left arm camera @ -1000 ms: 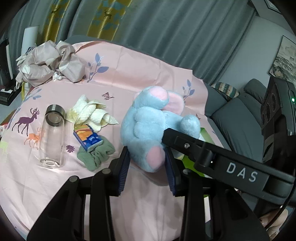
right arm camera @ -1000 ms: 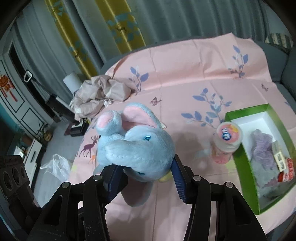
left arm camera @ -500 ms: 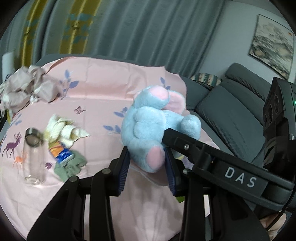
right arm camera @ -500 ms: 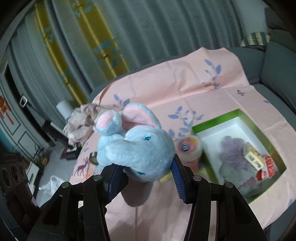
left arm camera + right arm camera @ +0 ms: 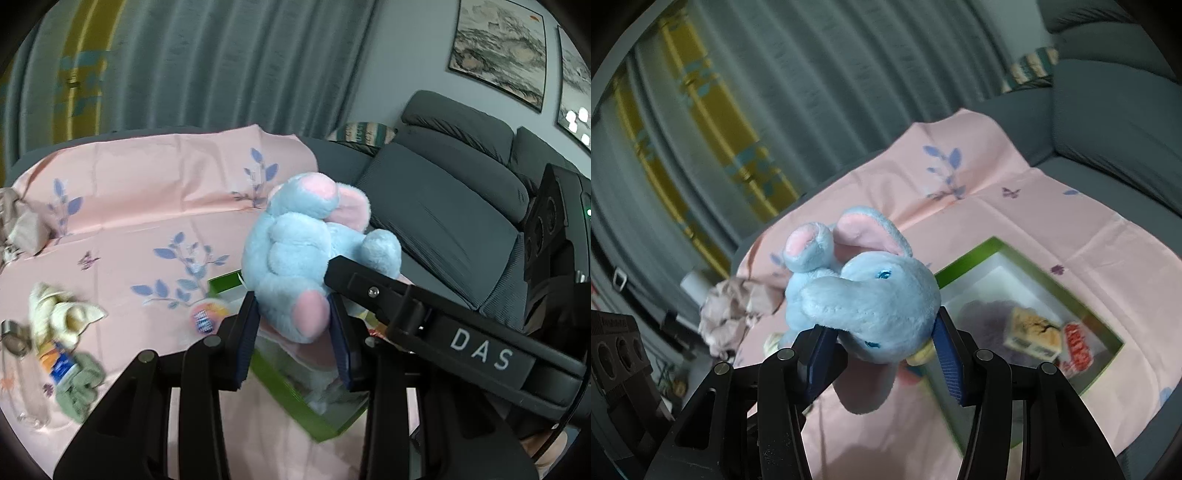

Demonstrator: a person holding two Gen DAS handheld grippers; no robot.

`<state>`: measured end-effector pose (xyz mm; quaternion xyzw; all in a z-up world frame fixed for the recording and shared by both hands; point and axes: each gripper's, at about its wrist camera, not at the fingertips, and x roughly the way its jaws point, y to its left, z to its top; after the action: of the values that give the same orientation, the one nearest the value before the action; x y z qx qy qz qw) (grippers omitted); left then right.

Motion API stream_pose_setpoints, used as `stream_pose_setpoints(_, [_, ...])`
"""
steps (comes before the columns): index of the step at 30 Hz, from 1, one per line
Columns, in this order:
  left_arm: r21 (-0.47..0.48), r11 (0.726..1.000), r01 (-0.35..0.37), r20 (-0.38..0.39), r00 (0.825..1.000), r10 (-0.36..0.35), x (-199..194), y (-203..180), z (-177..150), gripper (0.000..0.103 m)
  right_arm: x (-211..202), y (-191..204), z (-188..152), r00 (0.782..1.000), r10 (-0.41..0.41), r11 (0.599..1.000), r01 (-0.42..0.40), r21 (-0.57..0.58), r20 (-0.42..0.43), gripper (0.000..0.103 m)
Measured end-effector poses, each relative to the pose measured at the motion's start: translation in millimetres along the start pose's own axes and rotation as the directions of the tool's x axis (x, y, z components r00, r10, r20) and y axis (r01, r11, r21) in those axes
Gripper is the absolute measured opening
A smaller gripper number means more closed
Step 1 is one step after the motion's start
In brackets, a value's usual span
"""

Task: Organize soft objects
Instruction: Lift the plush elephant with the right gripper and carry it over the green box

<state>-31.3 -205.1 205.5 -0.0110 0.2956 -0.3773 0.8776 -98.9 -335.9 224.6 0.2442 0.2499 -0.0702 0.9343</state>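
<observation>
Both grippers — left gripper (image 5: 293,325), right gripper (image 5: 881,341) — clamp the plush elephant (image 5: 864,291) above pink cloth (image 5: 147,206); grey sofa (image 5: 443,206) beyond.

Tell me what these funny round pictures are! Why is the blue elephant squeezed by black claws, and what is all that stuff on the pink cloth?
Those claws are two grabbing tools, and a person holds one in each hand. Each tool has a camera looking along its two fingers, so you get one picture per tool.

Both tools squeeze the same blue toy elephant. The left gripper pinches its pink-soled foot end, and the right gripper pinches its head. The elephant is up in the air.

Below lies a pink cloth. On it sits a green box holding a purple fuzzy thing and small packets. There are also a cream cloth, a green cloth and a glass bottle.
</observation>
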Motion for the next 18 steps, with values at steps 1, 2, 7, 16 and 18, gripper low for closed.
stream_pose_setpoints(1, [0.006,1.0,0.004,-0.003,1.0,-0.004,6,-2,2,0.035,2,-4,3,1.0,-0.004,1.0,0.004,0.01,0.003,0.054])
stream_pose_setpoints(2, [0.011,1.0,0.009,-0.007,1.0,-0.009,13,-4,4,0.035,5,-9,6,1.0,-0.006,1.0,0.006,0.024,0.004,0.054])
stream_pose_setpoints(7, [0.005,0.999,0.039,-0.033,0.999,-0.039,48,-5,13,0.035,23,-30,20,0.999,-0.036,0.997,0.036,0.064,0.003,0.054])
stream_pose_setpoints(16, [-0.009,1.0,0.018,-0.111,0.994,-0.018,105,-2,17,0.035,72,-78,29,0.998,0.008,0.989,0.001,0.147,-0.06,0.054])
stream_pose_setpoints(18, [-0.006,1.0,0.001,-0.138,0.99,-0.001,119,-2,14,0.035,83,-87,27,0.996,0.015,0.985,0.0,0.173,-0.087,0.054])
